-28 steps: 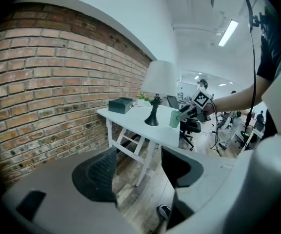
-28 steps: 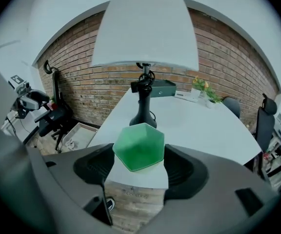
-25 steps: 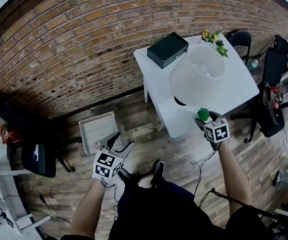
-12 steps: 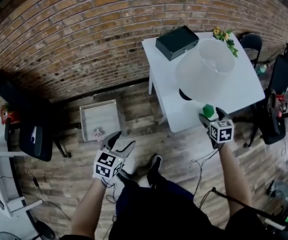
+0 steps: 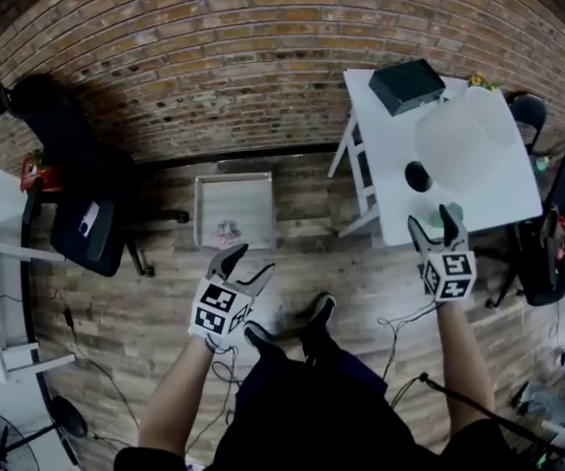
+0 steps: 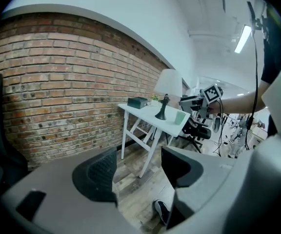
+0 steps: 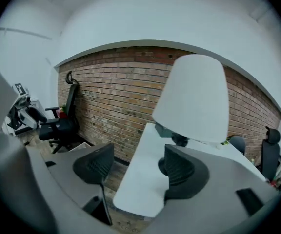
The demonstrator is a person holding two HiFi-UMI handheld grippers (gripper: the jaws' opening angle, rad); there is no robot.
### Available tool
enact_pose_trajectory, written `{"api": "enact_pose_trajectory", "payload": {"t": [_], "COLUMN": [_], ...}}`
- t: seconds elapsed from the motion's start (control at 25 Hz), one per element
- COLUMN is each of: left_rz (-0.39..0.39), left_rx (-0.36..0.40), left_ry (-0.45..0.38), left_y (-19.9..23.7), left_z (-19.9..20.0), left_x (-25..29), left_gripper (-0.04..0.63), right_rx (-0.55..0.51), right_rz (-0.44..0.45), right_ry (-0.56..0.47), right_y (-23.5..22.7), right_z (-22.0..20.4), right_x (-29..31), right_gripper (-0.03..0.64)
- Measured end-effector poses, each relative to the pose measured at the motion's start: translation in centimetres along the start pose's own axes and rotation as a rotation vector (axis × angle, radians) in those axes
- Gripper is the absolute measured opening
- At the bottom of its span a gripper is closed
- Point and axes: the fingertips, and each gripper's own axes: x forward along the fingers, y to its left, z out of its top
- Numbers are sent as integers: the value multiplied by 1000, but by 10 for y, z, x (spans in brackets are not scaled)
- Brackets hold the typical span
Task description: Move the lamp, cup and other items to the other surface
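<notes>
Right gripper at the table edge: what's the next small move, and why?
Probably ease the right gripper forward onto the stem of the lamp. Its jaws, which have just been closing a little, stand apart with nothing between them, and the lamp stands straight ahead on the white table.

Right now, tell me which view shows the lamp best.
Right gripper view: the lamp is close and large, its base partly behind a jaw. Left gripper view shows it whole but tiny; head view, blurred from above.

White lamp shade, white table, dark box, red-brown brick wall.
</notes>
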Motion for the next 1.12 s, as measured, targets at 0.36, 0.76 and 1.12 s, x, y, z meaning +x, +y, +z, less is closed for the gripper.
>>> {"api": "enact_pose_trajectory", "payload": {"t": [0.36,0.76,1.12], "left_rz": [125,214,290], "left_rx": [-43,-34,-118], "left_ry": [-33,-50,-24], "left_y": [76,121,166], "left_z": [-48,-92,-145], "left_x": [-124,-199,-184], "left_gripper": [279,279,279], "right_rx": [-132,-272,-389], "right_rz": [286,514,723], "right_ry": [-20,67,93], "right_y": [233,404,488], "right_z": [33,26,-35], "right_x": [24,57,143], "right_gripper": [316,310,311]}}
